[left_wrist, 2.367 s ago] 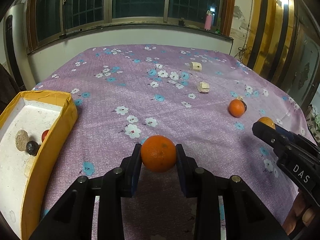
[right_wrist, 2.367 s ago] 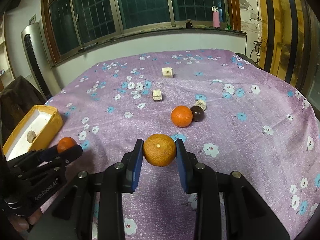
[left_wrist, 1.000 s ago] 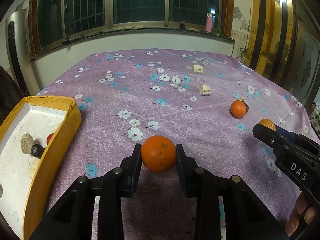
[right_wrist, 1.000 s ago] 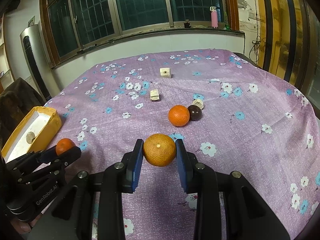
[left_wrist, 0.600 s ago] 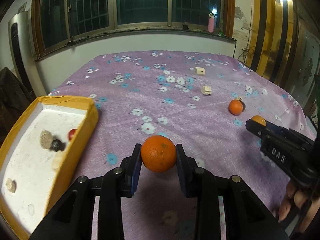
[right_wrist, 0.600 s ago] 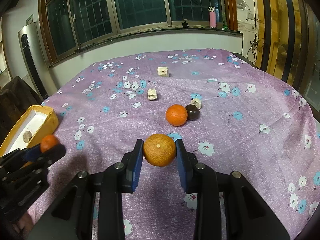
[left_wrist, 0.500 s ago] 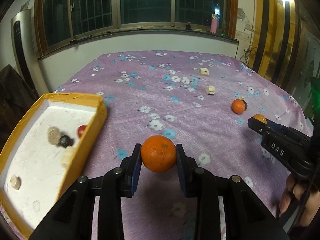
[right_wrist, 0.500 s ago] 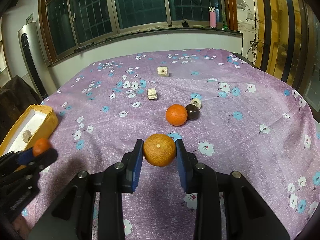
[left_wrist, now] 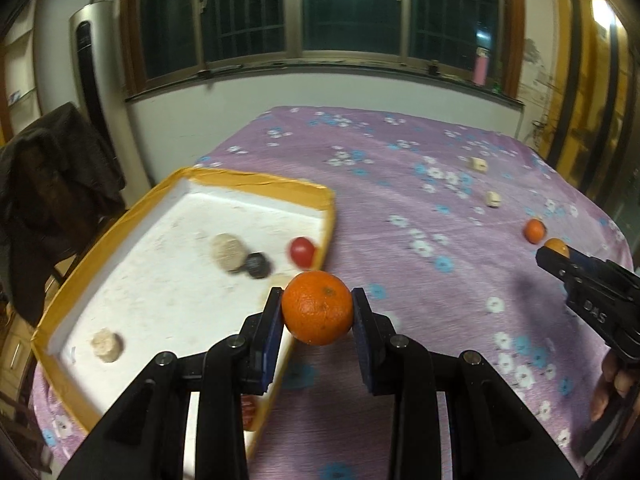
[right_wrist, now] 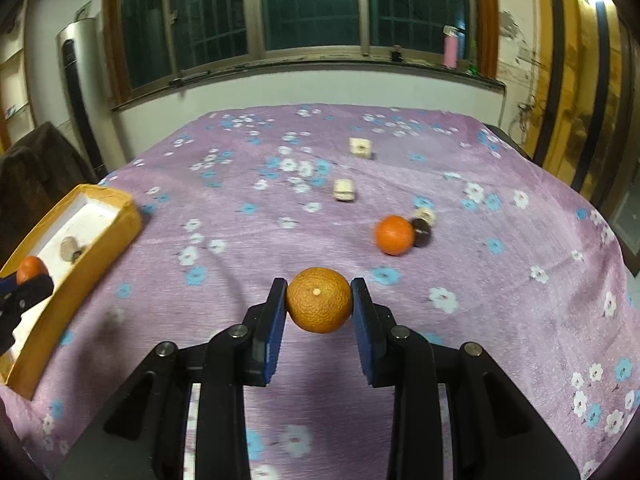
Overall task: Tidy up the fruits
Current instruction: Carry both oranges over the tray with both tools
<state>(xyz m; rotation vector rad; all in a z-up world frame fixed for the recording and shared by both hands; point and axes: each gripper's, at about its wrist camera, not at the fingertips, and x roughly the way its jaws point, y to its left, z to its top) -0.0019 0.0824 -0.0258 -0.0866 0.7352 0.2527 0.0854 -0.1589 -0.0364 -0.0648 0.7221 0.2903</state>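
Note:
My left gripper (left_wrist: 317, 308) is shut on an orange (left_wrist: 317, 307), held above the near right wall of the yellow box (left_wrist: 256, 179). Inside the box lie a red fruit (left_wrist: 301, 251), a dark round fruit (left_wrist: 257, 265) and pale round pieces (left_wrist: 227, 251). My right gripper (right_wrist: 319, 305) is shut on a paler orange (right_wrist: 319, 305) above the purple flowered cloth (right_wrist: 500, 280). A third orange (right_wrist: 393, 235) rests on the cloth beside a dark fruit (right_wrist: 421, 232). Each gripper shows in the other's view: the right one (left_wrist: 560, 254) at the far right, the left one (right_wrist: 30, 274) over the box (right_wrist: 116, 216).
Two pale cubes (right_wrist: 360, 147) (right_wrist: 344, 190) lie farther back on the cloth. A dark jacket on a chair (left_wrist: 52, 168) stands left of the table. A wall with windows and a pink bottle (right_wrist: 449, 46) on the sill is behind. A hand (left_wrist: 614, 376) grips the right tool.
My left gripper has carried its orange leftward and a little up, from over the cloth to over the yellow box's wall. My right gripper has shifted slightly left with its orange.

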